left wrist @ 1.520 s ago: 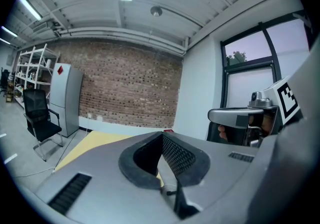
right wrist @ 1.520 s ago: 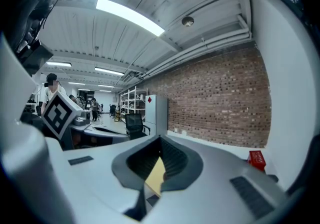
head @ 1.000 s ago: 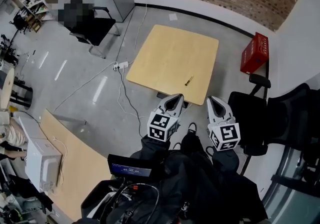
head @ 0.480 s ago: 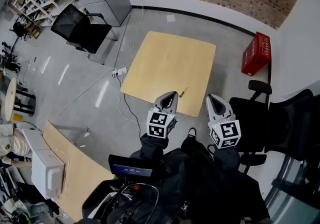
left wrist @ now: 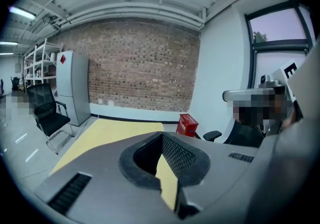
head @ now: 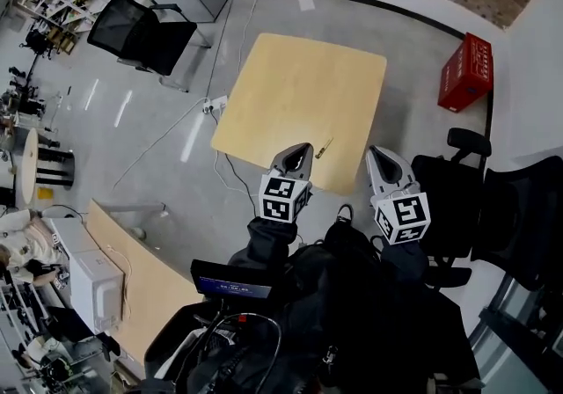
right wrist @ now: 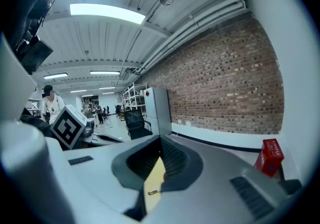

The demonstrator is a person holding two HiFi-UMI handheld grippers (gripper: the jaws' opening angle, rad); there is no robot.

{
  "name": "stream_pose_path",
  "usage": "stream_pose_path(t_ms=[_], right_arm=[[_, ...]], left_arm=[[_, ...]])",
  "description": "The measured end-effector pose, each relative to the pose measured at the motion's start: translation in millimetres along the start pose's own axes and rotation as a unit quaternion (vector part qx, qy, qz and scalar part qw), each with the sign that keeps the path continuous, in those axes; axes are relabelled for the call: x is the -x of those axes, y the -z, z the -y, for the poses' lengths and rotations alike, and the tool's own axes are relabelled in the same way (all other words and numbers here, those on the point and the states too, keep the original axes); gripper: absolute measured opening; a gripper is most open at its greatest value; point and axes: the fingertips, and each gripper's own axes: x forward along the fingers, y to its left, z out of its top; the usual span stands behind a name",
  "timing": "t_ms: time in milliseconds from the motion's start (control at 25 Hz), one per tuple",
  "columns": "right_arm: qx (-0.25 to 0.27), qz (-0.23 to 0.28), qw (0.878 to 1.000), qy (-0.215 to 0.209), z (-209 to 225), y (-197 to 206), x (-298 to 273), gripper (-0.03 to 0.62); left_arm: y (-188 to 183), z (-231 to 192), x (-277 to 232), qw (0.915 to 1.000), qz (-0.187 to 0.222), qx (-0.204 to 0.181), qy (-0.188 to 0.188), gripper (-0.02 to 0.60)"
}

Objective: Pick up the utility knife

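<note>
The utility knife (head: 324, 148), small and slim, lies near the near edge of the square light-wood table (head: 299, 89). My left gripper (head: 299, 149) hovers at that edge just left of the knife, jaws together and holding nothing. My right gripper (head: 376, 154) hangs just off the table's near right corner, also shut and empty. In the right gripper view the knife (right wrist: 153, 192) shows as a small sliver on the table through the slit of the right gripper (right wrist: 155, 173). The left gripper (left wrist: 167, 178) view shows only table (left wrist: 110, 133) beyond its jaws.
A red crate (head: 466, 71) stands on the floor right of the table. Black office chairs sit at the right (head: 453, 199) and far left (head: 141, 32). A power strip with cables (head: 215, 106) lies left of the table. Another wooden table (head: 132, 287) with a white appliance (head: 92, 282) is lower left.
Both grippers have come forward to the table's near edge, and the knife now lies between their tips. The jaws have stayed together.
</note>
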Motion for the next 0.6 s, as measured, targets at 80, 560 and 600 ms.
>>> stream_pose_path(t_ms=[80, 560, 600], right_arm=[[-0.006, -0.008, 1.000, -0.006, 5.0, 6.0, -3.9, 0.003], [-0.021, -0.064, 0.997, -0.031, 22.3, 39.2, -31.4, 0.003], [-0.021, -0.071, 0.997, -0.033, 21.9, 43.3, -33.8, 0.003]], left_arm=[[7.3, -2.3, -7.1, 0.9999, -0.015, 0.005, -0.004, 0.000], [67.3, -18.1, -54.2, 0.9953, -0.096, 0.005, -0.009, 0.000], [72.6, -20.1, -58.3, 0.9948, -0.101, 0.006, -0.008, 0.000]])
